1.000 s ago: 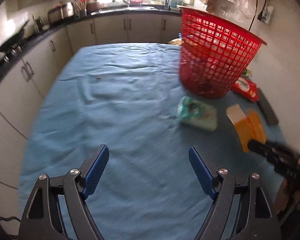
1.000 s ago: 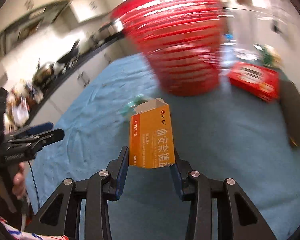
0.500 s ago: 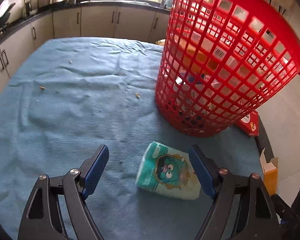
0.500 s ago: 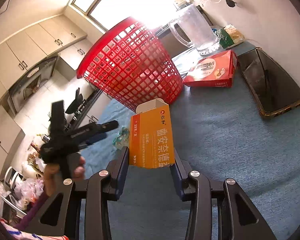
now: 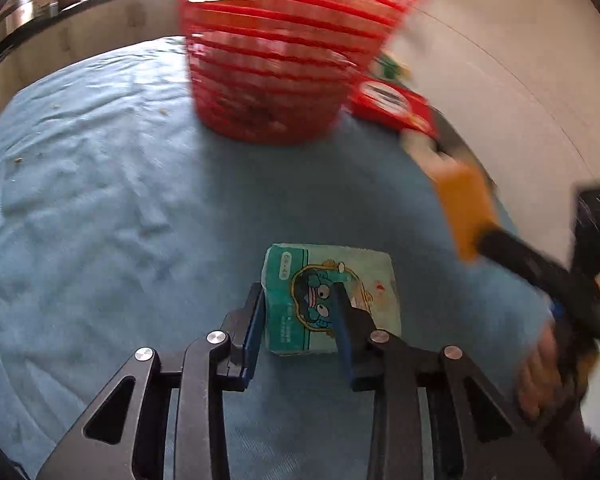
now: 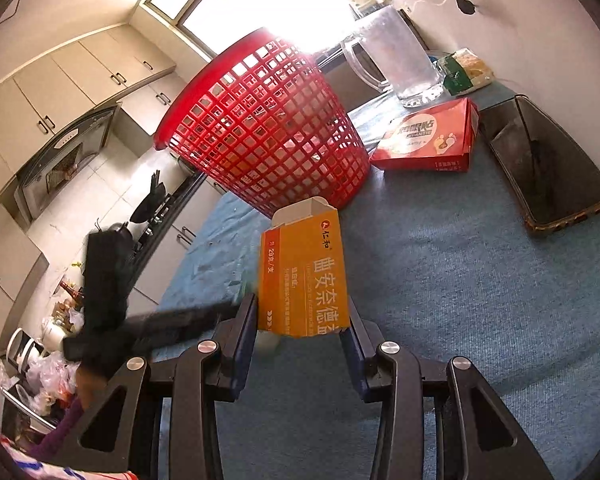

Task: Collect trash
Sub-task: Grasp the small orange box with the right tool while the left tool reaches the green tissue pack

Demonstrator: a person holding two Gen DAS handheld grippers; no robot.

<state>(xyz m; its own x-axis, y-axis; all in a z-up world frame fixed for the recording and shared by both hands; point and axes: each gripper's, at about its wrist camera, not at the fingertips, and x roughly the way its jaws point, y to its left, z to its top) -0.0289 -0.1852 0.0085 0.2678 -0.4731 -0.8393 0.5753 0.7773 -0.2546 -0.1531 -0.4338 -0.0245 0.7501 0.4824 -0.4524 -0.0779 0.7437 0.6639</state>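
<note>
A teal tissue pack (image 5: 364,268) with a cartoon face lies on the blue tablecloth (image 5: 100,220). My left gripper (image 5: 298,296) is over it with its jaws closing. One pad is at the pack's left edge and the other presses into its top. The red mesh basket (image 5: 268,60) stands upright just beyond. My right gripper (image 6: 302,312) is shut on an orange carton (image 6: 304,264) with an open top flap, held above the cloth in front of the basket (image 6: 260,128). In the left wrist view the carton (image 5: 466,208) shows to the right of the pack.
A red flat box (image 6: 428,140) lies to the right of the basket. Beside it rests a dark phone-like slab (image 6: 548,168) near the wall. A clear jug (image 6: 400,56) and a green packet (image 6: 464,70) stand behind. Kitchen cabinets line the far side.
My left gripper moved forward and down over the tissue pack and its jaws narrowed from wide open onto it. The right gripper rolled and then held still with the carton.
</note>
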